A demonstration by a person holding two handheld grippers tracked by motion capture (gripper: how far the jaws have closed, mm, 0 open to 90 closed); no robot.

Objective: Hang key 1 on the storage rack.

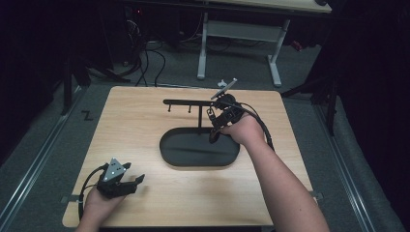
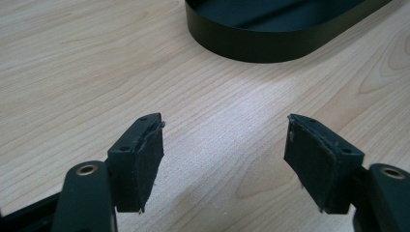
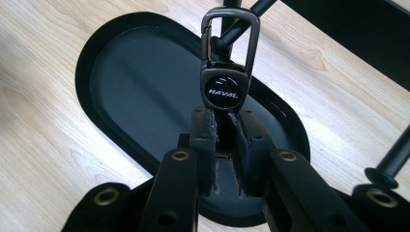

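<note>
My right gripper (image 3: 225,126) is closed on the lower end of a dark metal key fob (image 3: 225,72) marked HAVAL, holding it upright above the black oval tray (image 3: 121,72), its carabiner loop up beside the black stand (image 1: 193,103) that rises from the tray. My left gripper (image 2: 225,159) rests low over the bare wood of the counter (image 2: 96,72) near its front left corner, well apart from the tray, its jaws standing wide open with nothing between them.
</note>
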